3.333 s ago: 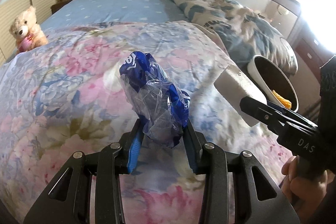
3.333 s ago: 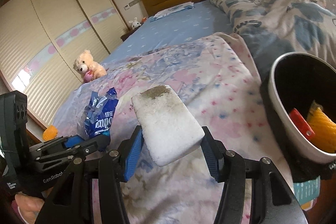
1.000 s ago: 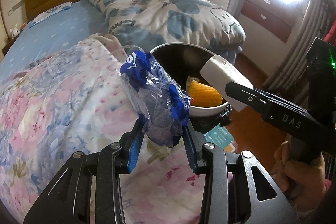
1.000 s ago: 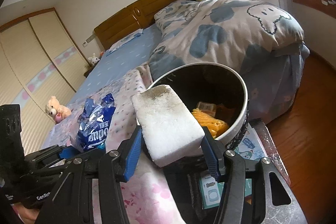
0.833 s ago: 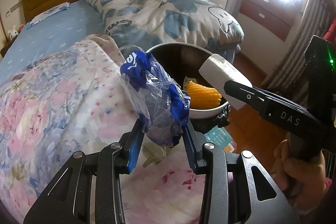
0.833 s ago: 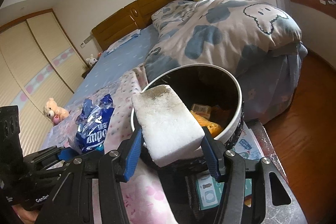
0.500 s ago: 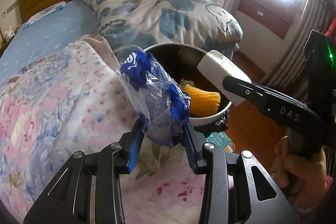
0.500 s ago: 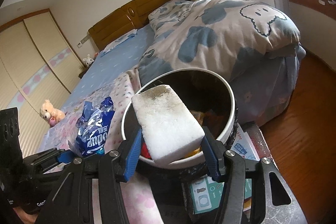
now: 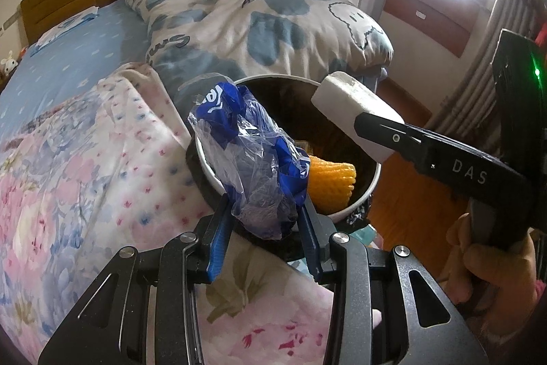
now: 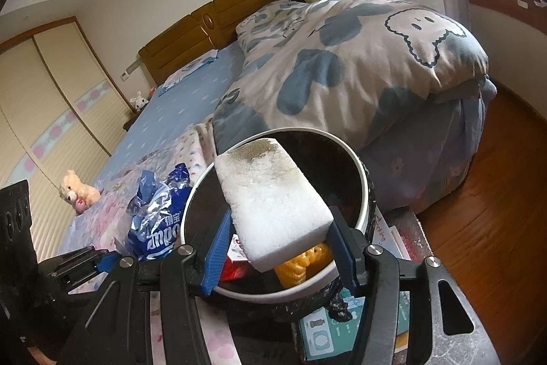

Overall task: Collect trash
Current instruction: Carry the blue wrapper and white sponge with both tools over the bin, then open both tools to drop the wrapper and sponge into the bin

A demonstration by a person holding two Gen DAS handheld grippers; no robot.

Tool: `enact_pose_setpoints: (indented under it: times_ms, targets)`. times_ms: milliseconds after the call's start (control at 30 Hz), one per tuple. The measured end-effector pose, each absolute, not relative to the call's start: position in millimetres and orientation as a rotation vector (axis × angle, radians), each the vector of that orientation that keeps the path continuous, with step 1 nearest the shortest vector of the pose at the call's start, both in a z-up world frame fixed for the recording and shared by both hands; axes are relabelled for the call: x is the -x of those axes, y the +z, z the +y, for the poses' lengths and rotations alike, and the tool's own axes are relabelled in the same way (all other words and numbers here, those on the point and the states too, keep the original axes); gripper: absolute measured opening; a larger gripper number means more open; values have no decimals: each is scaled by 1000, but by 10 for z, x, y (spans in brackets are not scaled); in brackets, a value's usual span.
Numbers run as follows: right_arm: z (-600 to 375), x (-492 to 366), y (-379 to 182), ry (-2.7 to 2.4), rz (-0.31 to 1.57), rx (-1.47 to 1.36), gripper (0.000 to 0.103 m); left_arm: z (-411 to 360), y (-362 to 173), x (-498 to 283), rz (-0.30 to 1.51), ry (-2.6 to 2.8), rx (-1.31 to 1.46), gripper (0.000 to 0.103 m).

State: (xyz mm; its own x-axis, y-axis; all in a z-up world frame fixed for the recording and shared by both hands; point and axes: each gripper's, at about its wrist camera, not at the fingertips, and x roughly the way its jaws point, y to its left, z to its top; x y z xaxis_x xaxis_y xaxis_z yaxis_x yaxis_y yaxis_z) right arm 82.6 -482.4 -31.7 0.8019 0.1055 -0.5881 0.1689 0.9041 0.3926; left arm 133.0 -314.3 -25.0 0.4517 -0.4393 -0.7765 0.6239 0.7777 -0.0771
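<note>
both grippers have swung from the bed to the round white-rimmed bin (image 10: 362, 180), right gripper (image 10: 278, 248) clamping the white foam block (image 10: 273, 197) above its mouth, left gripper (image 9: 263, 221) pinching the crumpled blue plastic wrapper (image 9: 249, 159) beside its rim, ready to drop.

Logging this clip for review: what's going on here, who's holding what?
A person is collecting trash in a bedroom with two handheld grippers. The left gripper is clamped on a crumpled blue plastic wrapper, and the right gripper on a white foam block. Both are held over the white-rimmed trash bin beside the bed, which already holds orange foam netting. Nothing is released yet.
</note>
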Motion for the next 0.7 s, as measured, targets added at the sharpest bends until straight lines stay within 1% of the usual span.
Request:
enact_pose_setpoints:
  times_ms: [700]
  targets:
    - [-4912,-1027,-364,-25,665,-452,55,-3292,-256,-1530,897,-659,-245,36]
